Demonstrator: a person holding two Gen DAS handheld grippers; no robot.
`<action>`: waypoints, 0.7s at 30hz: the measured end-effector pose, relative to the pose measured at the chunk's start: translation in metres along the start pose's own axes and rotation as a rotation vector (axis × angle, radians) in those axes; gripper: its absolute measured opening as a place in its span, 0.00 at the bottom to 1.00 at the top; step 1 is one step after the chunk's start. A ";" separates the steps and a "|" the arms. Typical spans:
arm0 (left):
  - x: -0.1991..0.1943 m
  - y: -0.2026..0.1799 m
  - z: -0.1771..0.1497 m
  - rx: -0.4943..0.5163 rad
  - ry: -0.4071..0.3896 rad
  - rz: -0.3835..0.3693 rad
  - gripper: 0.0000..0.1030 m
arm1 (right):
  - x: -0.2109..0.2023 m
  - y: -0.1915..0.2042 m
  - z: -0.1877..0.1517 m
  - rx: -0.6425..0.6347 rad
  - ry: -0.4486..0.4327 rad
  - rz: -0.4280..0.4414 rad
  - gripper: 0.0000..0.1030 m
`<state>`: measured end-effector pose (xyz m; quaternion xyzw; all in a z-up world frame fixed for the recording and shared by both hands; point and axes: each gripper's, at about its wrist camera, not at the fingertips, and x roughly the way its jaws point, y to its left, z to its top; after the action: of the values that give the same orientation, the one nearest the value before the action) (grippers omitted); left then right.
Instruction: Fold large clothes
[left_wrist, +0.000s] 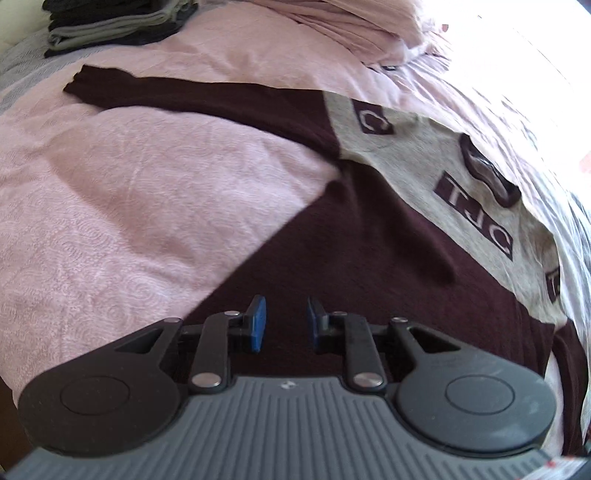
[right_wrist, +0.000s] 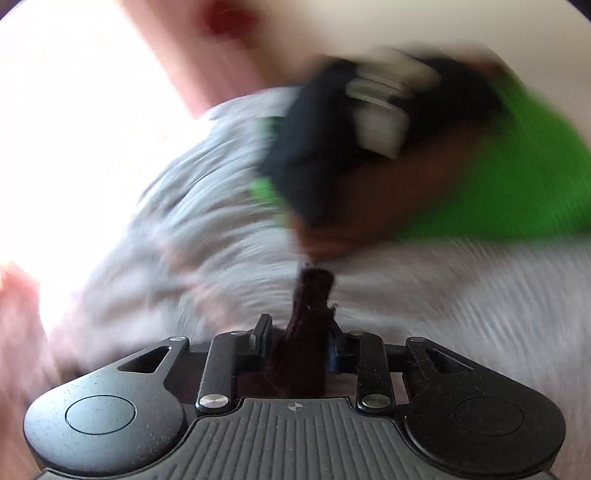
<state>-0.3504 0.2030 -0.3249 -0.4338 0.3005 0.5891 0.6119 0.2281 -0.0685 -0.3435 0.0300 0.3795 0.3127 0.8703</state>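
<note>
Left hand-held gripper (left_wrist: 282, 325): low centre of the left wrist view; blue pads stand a little apart with nothing between them, hanging above the dark body of the sweater.
Right hand-held gripper (right_wrist: 295, 345): low centre of the right wrist view; jaws pinch a bunched tuft of maroon knit that stands up between them.
Risk, slip: the tuft in the right jaws looks narrow and bunched; a sharp pull could, I judge, draw it out and drop that edge.
Risk, drag: with only one side held, the sweater may slide across the soft bedspread (left_wrist: 129, 206) rather than fold, leaving a skewed crease.
Risk, blur: the right wrist view is smeared by motion, so where the held edge would land cannot be told.
Risk, sleeve: the long sleeve (left_wrist: 177, 94) lies stretched toward the upper left of the frame; if it is left out, it may trail outside the folded shape.
Sweater (left_wrist: 369, 266): spread flat on the pink bedspread, filling the centre and right of the left wrist view; maroon knit body, grey band across the chest with dark lettered patches, dark collar at the right.
Sweater, handling: soft and limp, likely to sag between grips.
Folded stack (left_wrist: 114, 26): grey and dark clothes at the upper left, well apart from the sweater.
Pink pillow (left_wrist: 351, 26): top centre, beyond the sweater.
</note>
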 end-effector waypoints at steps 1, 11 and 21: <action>-0.001 -0.005 -0.001 0.014 -0.005 0.002 0.19 | -0.005 0.031 -0.005 -0.185 -0.028 0.023 0.26; -0.004 -0.028 0.002 0.040 -0.012 0.015 0.21 | -0.049 0.112 -0.098 -0.798 0.063 0.183 0.43; 0.008 -0.021 -0.001 -0.015 0.018 0.030 0.21 | -0.030 0.076 -0.106 -1.214 -0.050 0.094 0.26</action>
<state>-0.3288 0.2072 -0.3288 -0.4389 0.3082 0.5967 0.5970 0.1007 -0.0448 -0.3776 -0.4477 0.1112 0.5103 0.7258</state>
